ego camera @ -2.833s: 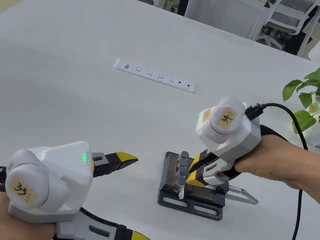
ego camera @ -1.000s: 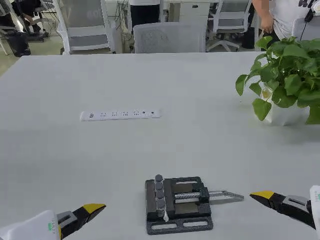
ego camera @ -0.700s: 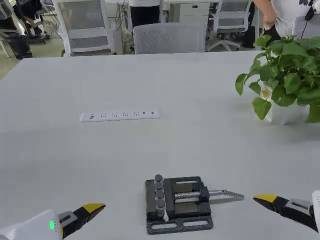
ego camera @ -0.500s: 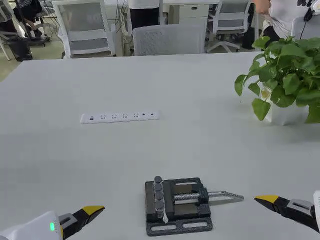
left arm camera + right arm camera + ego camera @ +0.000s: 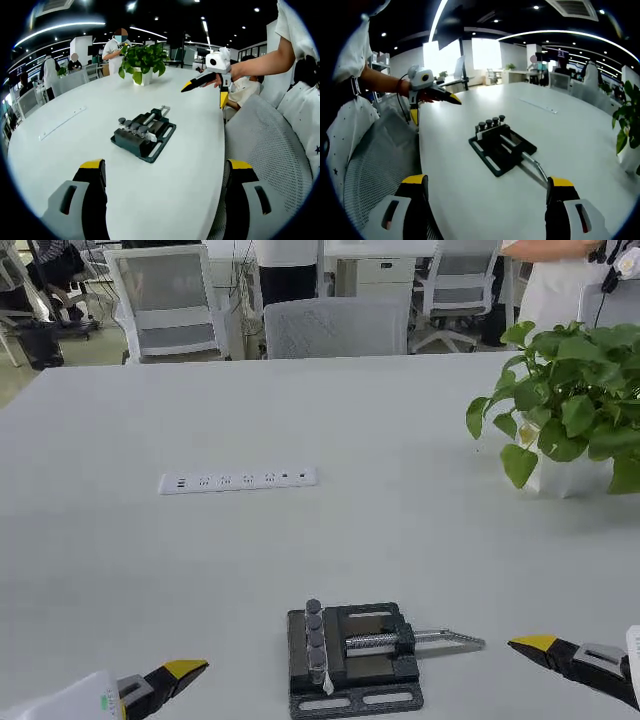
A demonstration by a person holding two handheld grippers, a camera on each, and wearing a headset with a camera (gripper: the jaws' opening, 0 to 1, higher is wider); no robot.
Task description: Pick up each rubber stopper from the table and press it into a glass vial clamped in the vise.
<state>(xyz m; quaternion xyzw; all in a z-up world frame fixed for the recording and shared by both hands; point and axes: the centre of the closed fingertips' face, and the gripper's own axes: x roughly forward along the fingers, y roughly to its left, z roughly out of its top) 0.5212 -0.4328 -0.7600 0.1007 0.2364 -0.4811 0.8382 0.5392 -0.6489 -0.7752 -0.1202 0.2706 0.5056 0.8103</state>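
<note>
A small black vise [image 5: 352, 662] sits on the white table near its front edge. It clamps a row of several glass vials [image 5: 315, 636], each with a dark rubber stopper on top. My left gripper [image 5: 165, 172] is open and holds nothing; its yellow-tipped finger [image 5: 186, 671] is well left of the vise. My right gripper [image 5: 488, 184] is also open and holds nothing; its yellow-tipped finger [image 5: 536, 645] is off to the right of the vise [image 5: 502, 142]. The vise [image 5: 143, 135] lies between the two grippers, and both are clear of it.
The vise's metal handle [image 5: 451, 640] sticks out to the right. A white power strip [image 5: 238, 480] lies mid-table. A potted plant [image 5: 574, 410] stands at the right. Office chairs [image 5: 335, 326] and people are beyond the far edge.
Since 2.8 s ago my right gripper has pulled away from the vials to the lower right, and my left has dropped back to the lower left. The head camera has lifted; over the last second the grippers have barely moved.
</note>
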